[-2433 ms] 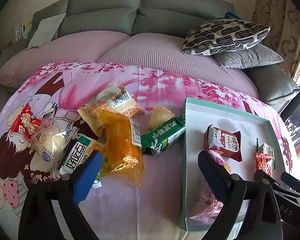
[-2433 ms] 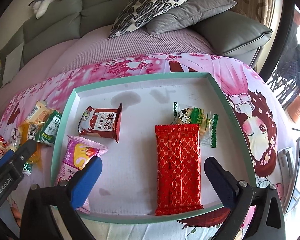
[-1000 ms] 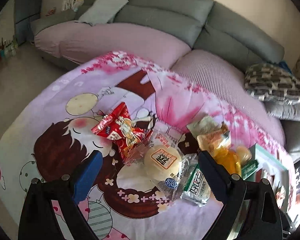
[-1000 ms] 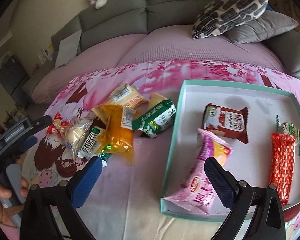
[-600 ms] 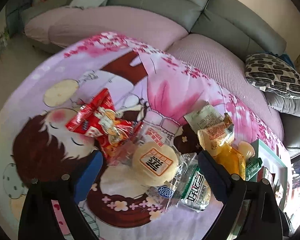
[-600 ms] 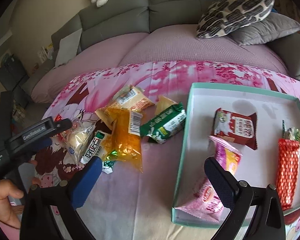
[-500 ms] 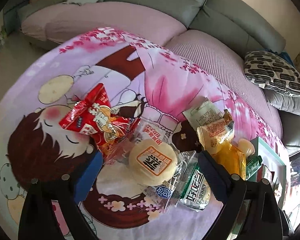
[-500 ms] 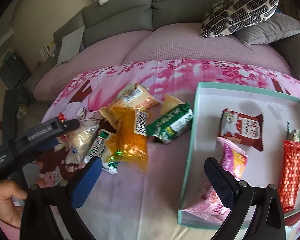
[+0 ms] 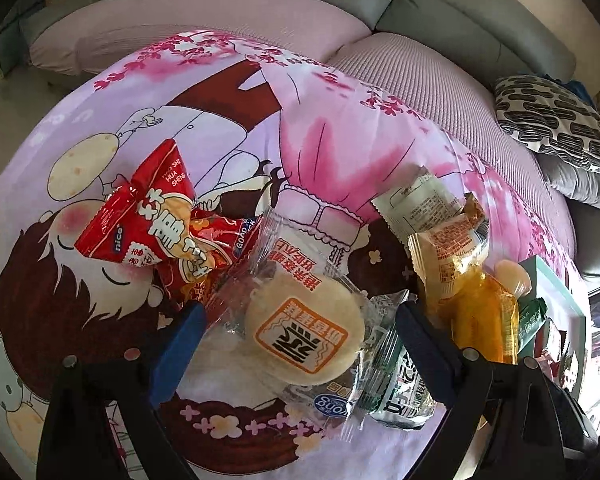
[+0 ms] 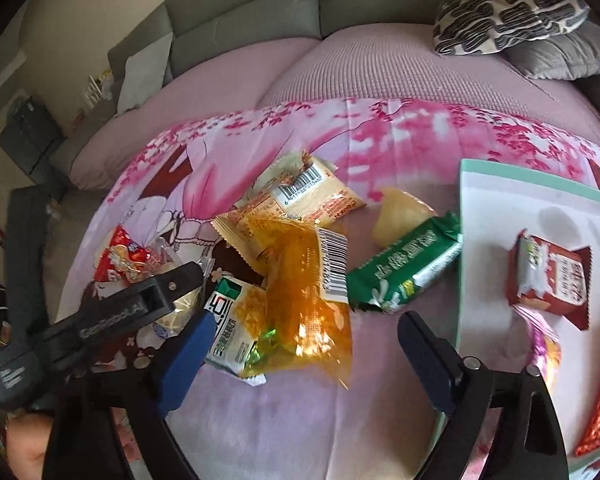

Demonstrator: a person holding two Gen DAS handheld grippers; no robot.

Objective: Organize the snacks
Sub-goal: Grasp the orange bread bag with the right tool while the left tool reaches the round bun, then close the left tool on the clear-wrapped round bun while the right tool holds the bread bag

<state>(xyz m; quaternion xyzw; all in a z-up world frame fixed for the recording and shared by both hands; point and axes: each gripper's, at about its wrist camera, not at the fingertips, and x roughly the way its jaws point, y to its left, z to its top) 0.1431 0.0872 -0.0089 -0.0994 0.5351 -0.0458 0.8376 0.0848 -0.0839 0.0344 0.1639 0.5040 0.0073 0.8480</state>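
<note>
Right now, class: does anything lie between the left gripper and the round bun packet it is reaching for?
Nothing visible does. The left gripper is open, its fingers either side of the round bun packet.

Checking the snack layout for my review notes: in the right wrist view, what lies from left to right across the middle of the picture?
Red snack bag → orange clear packet → green bar wrapper → tray → dark red packet in it.
</note>
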